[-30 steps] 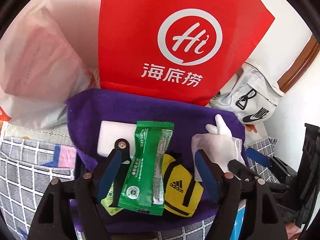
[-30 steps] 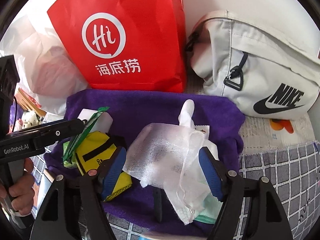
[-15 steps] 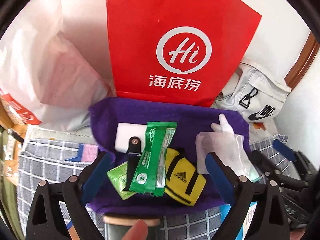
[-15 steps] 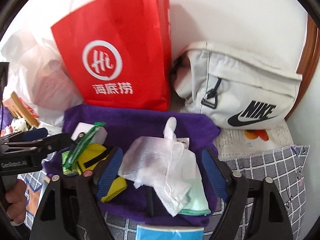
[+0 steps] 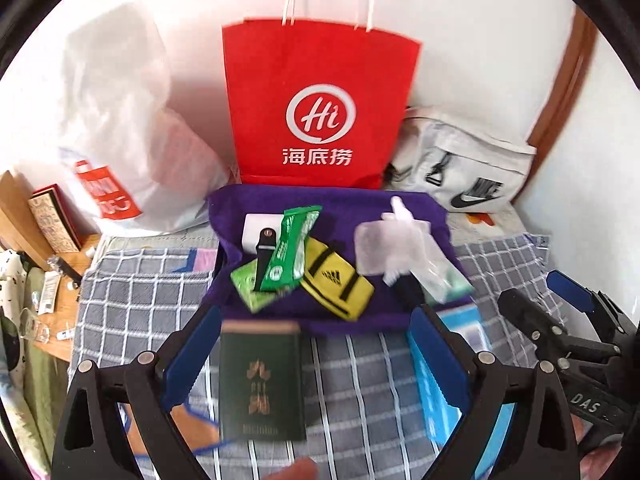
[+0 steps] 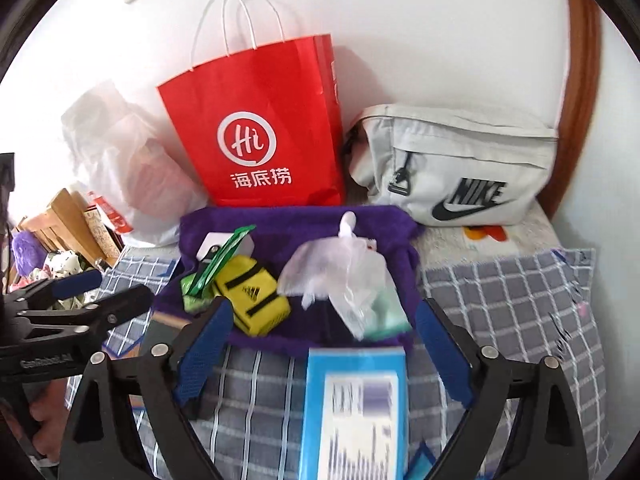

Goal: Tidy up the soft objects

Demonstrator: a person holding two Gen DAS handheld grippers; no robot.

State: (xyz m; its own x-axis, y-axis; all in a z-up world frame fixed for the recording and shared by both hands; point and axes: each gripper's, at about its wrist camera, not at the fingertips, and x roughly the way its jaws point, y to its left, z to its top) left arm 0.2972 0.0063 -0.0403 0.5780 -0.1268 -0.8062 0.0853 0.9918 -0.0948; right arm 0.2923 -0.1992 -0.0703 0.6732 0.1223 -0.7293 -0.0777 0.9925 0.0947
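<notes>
A purple towel (image 5: 360, 208) (image 6: 288, 224) lies on the checked cloth (image 5: 140, 304) and carries a green wipes packet (image 5: 290, 248), a yellow Adidas band (image 5: 336, 280) (image 6: 256, 292), a small light-green pack (image 5: 248, 284), a white box (image 5: 252, 228) with a black strap, and white gauze with a glove (image 5: 396, 244) (image 6: 336, 272). My left gripper (image 5: 316, 356) is open and empty, back from the towel above a dark green booklet (image 5: 260, 380). My right gripper (image 6: 320, 352) is open and empty above a blue box (image 6: 354, 412).
A red paper bag (image 5: 320, 108) (image 6: 264, 128) stands behind the towel against the wall. A white plastic bag (image 5: 120, 128) is on its left, a grey Nike bag (image 5: 468, 168) (image 6: 456, 168) on its right. A wooden table edge with clutter (image 5: 44, 248) is at far left.
Both grippers have pulled back and up from the towel. The booklet and the blue box have come into view under them. The things on the towel have stayed in place.
</notes>
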